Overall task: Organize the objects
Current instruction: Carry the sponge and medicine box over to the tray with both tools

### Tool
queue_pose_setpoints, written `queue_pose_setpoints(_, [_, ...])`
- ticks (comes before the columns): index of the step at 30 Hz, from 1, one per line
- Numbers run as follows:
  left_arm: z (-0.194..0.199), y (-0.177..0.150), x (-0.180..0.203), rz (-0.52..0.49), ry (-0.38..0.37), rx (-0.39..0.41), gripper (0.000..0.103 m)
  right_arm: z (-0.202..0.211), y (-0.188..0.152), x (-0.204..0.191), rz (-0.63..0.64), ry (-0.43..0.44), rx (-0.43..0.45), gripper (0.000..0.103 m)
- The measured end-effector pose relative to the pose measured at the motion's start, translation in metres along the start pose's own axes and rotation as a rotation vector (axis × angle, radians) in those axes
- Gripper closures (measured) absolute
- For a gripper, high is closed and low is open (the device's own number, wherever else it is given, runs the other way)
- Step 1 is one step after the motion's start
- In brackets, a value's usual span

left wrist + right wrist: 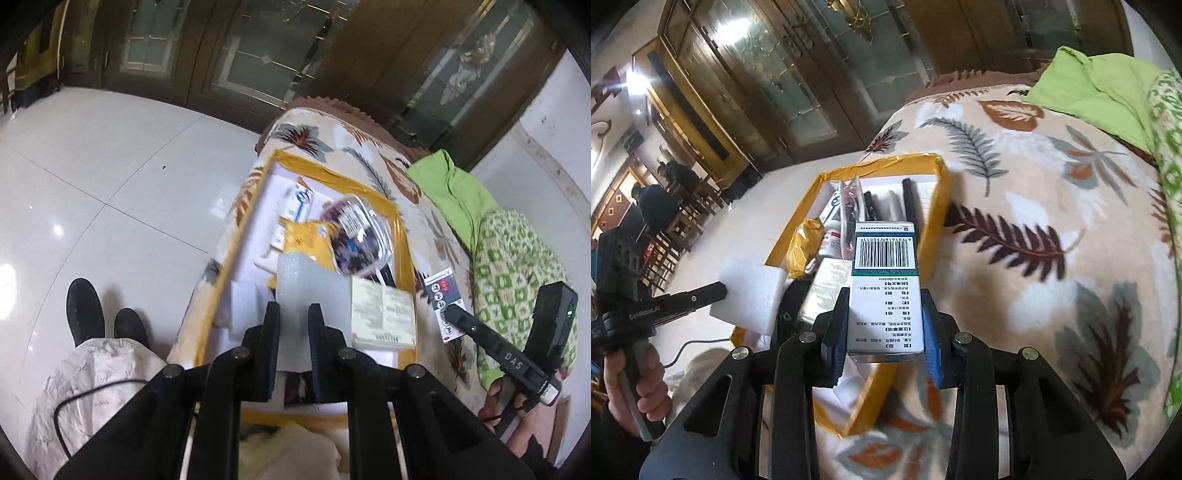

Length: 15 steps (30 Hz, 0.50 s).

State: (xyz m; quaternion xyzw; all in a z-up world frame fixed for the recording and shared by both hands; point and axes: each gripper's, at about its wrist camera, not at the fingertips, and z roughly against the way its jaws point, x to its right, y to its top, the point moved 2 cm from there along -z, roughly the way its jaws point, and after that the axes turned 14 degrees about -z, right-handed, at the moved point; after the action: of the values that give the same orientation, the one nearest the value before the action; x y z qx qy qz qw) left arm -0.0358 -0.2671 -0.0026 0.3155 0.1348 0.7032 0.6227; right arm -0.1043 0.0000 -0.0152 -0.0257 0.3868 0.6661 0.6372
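Two items are in hand, neither yet put down. The left tool (293,317) is clenched on a white foam block (312,291), held above the near end of the yellow-taped box (404,258). The right tool (884,314) grips a medicine carton (884,291) with a barcode, held just over the box's near right rim.

Box contents already in place: a yellow packet (306,236), a clear bag (354,236) with dark contents, a pale carton (382,317), pens (908,199) along the far end, a small white bottle (833,240). The box sits on a bed with a leaf-print blanket (1015,206).

Judged progress: well along, with the foam and carton probably the next things to go in. A printed card (445,302) lies on the blanket just outside the box.

Hard to read: the box floor under the pile, the bag's contents, and the near corner hidden behind both tools.
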Motion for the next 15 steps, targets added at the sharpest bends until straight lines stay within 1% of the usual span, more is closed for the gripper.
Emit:
queue_pose_setpoints(3, [-0.002, 0.013, -0.012, 0.011, 0.004, 0.024, 0.09, -0.014, 0.01, -0.009, 0.004, -0.015, -0.001, 0.069])
queue_pose_setpoints(6, [-0.012, 0.027, -0.022, 0.038, -0.022, 0.037, 0.09, -0.032, 0.023, -0.012, -0.008, -0.032, -0.021, 0.069])
queue_pose_setpoints(9, [-0.027, 0.042, -0.026, 0.042, -0.033, 0.041, 0.09, -0.046, 0.034, -0.013, -0.012, -0.052, -0.028, 0.069])
queue_pose_setpoints(11, [-0.038, 0.052, -0.029, 0.046, -0.034, 0.042, 0.09, -0.056, 0.043, -0.013, -0.023, -0.047, -0.029, 0.069])
queue_pose_setpoints(15, [-0.059, 0.073, -0.034, 0.06, -0.051, 0.044, 0.09, -0.07, 0.059, -0.014, -0.027, -0.078, -0.022, 0.069])
